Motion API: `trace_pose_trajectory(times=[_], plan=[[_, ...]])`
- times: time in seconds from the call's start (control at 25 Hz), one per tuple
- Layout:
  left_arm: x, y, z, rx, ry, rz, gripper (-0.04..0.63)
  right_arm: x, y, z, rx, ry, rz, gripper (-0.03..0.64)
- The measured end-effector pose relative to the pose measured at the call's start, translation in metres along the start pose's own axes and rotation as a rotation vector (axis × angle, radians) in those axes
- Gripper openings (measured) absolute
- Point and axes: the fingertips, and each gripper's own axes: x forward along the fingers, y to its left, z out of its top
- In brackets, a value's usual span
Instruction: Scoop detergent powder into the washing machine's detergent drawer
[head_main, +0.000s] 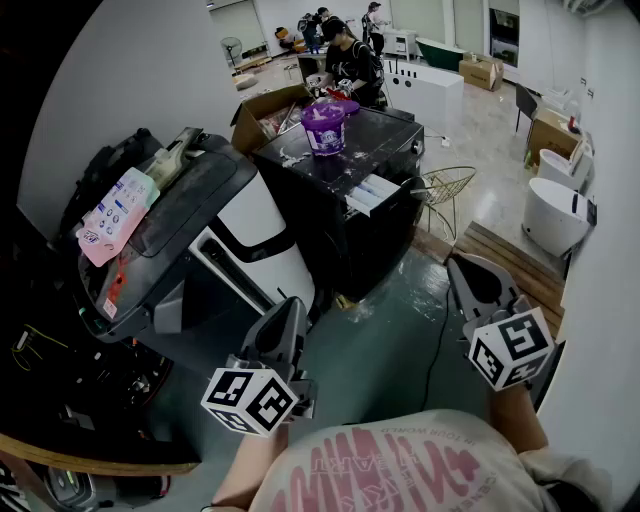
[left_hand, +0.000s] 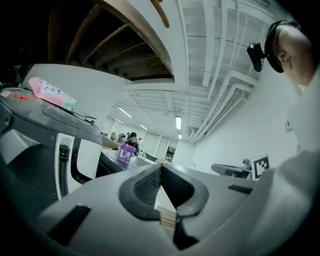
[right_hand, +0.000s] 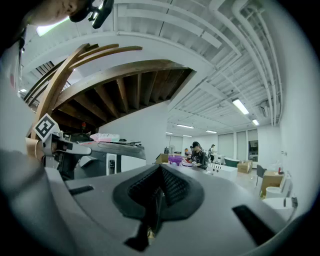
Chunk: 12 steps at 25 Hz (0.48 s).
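A black washing machine (head_main: 345, 185) stands in the middle of the room. A purple detergent tub (head_main: 324, 125) sits on its top, and its white detergent drawer (head_main: 372, 192) is pulled out at the front. The tub also shows small and far off as the purple tub (left_hand: 126, 151) in the left gripper view and the purple tub (right_hand: 175, 160) in the right gripper view. My left gripper (head_main: 293, 306) and right gripper (head_main: 463, 263) hang close to my body, well short of the machine. Both are shut with nothing between the jaws, as the left gripper (left_hand: 161, 168) and right gripper (right_hand: 160, 171) show.
A white appliance with a tilted grey lid (head_main: 190, 215) stands at my left, with a pink packet (head_main: 113, 216) on it. An open cardboard box (head_main: 262, 112) and a person (head_main: 352, 60) are behind the machine. A gold wire chair (head_main: 446, 190), a wooden platform (head_main: 512, 262) and a white tub (head_main: 556, 215) lie to the right.
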Motion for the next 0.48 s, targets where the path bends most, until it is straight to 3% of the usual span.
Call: trace_pose_trajectory(times=[0.2, 0.48], plan=[[0.005, 0.011, 0.005, -0.006, -0.006, 0.021, 0.002, 0.006, -0.022, 0.005, 0.078, -0.003, -0.016, -0.005], [0.043, 0.061, -0.004, -0.074, 0.006, 0.041, 0.000, 0.060, -0.030, -0.033, 0.156, 0.077, -0.018, -0.003]])
